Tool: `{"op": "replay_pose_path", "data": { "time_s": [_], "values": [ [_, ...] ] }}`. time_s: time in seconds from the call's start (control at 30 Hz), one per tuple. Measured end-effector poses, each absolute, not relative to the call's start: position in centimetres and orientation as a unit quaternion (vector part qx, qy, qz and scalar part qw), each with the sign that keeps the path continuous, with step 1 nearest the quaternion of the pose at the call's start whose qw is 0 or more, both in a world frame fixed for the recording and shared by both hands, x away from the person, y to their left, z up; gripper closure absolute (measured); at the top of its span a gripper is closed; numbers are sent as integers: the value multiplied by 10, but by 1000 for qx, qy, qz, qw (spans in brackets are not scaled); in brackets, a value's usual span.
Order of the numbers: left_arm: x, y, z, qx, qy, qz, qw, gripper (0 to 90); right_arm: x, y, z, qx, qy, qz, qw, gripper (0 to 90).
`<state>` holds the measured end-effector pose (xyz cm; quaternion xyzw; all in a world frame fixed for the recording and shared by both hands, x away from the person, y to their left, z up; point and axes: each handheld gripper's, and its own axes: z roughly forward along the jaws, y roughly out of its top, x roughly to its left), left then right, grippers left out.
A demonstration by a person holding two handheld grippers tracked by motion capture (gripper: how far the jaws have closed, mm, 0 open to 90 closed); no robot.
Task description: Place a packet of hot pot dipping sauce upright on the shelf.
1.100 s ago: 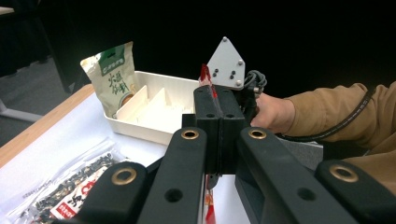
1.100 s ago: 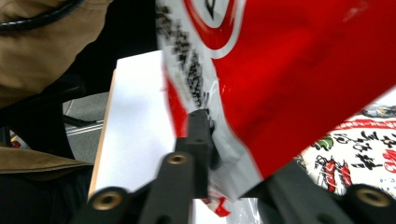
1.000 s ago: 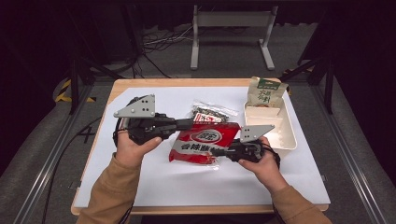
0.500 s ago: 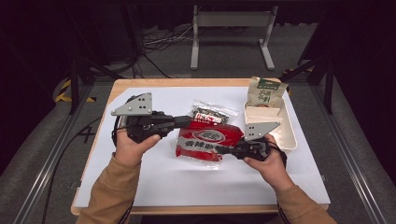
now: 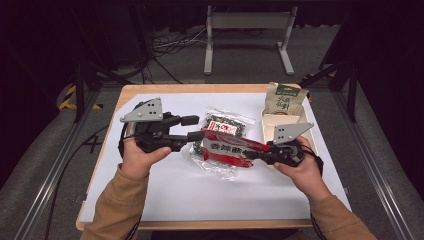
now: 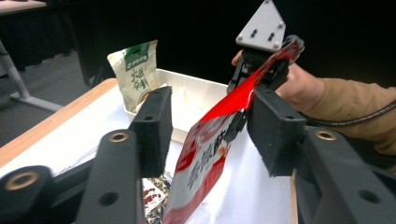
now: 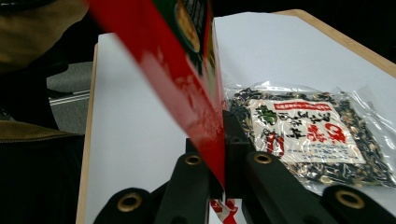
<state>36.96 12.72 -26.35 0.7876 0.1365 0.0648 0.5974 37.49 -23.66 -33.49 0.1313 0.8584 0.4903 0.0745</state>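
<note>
the red snack bag [image 5: 227,149] hangs lifted off the middle of the white table [image 5: 165,195], stretched between the two hands. the right gripper [image 5: 257,155] pinches the bag's edge at about 3 o'clock of the bag, its jaws clamped narrow on the red film, as the right gripper view shows. the left gripper [image 5: 195,127], at about 9 o'clock of the bag, has just been opening: its jaws stand apart with the bag's other end passing between them, and in the left gripper view the bag lies near one pad but neither pad presses on it.

under the bag, touching the table, lies a clear packet of seeds [image 5: 225,125]. at 2 o'clock on the table stands a cream tray [image 5: 305,120] with a green-labelled pouch [image 5: 285,97] leaning at its far end.

this looks like a handover, with the right gripper taking the full load. the likely next move is carrying the bag toward the tray; that calls for the left jaws to clear the film first, and a steady pinch so the slack bag doesn't slip.
</note>
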Motion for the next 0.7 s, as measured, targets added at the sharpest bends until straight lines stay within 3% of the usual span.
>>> {"op": "replay_pose_path", "data": {
  "time_s": [0.7],
  "values": [
    [378, 136, -275, 794, 167, 81, 579, 444, 388, -276, -293, 170, 859, 475, 88, 891]
  ]
}}
